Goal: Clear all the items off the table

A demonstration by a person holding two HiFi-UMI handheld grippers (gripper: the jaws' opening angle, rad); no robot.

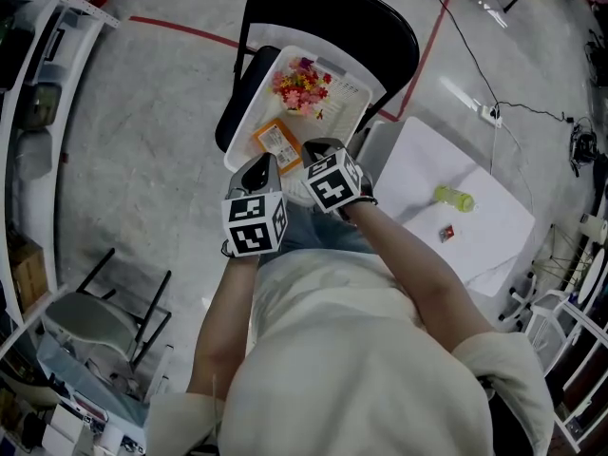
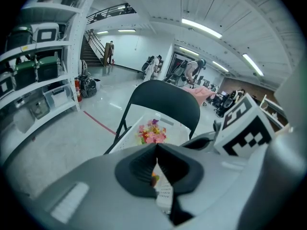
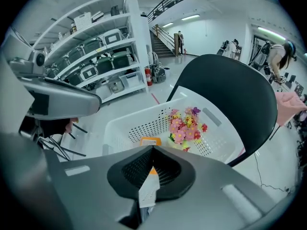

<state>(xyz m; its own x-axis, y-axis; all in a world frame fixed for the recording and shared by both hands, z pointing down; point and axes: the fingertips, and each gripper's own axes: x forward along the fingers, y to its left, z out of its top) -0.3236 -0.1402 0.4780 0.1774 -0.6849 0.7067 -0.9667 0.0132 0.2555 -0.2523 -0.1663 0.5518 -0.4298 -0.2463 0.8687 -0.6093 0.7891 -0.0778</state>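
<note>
Closest in the head view is a pale shirt (image 1: 361, 369), with both arms reaching forward from it. My left gripper (image 1: 259, 171) and right gripper (image 1: 320, 150) hover side by side over the near rim of a white basket (image 1: 351, 98) on a black chair (image 1: 380, 27). Pink flowers (image 1: 300, 84) and an orange packet (image 1: 277, 141) lie inside. A yellow-green bottle (image 1: 454, 198) and a small red item (image 1: 446, 233) lie on the white table (image 1: 418, 160) at the right.

Left gripper view: I see its fingers (image 2: 136, 169) pressed together, with nothing between them.

Right gripper view: its fingers (image 3: 129, 171) are also pressed together and empty, above the basket.

Flowers (image 1: 302, 84) in the basket (image 1: 353, 91) on the chair (image 1: 332, 8); table (image 1: 418, 174) to its right
</note>
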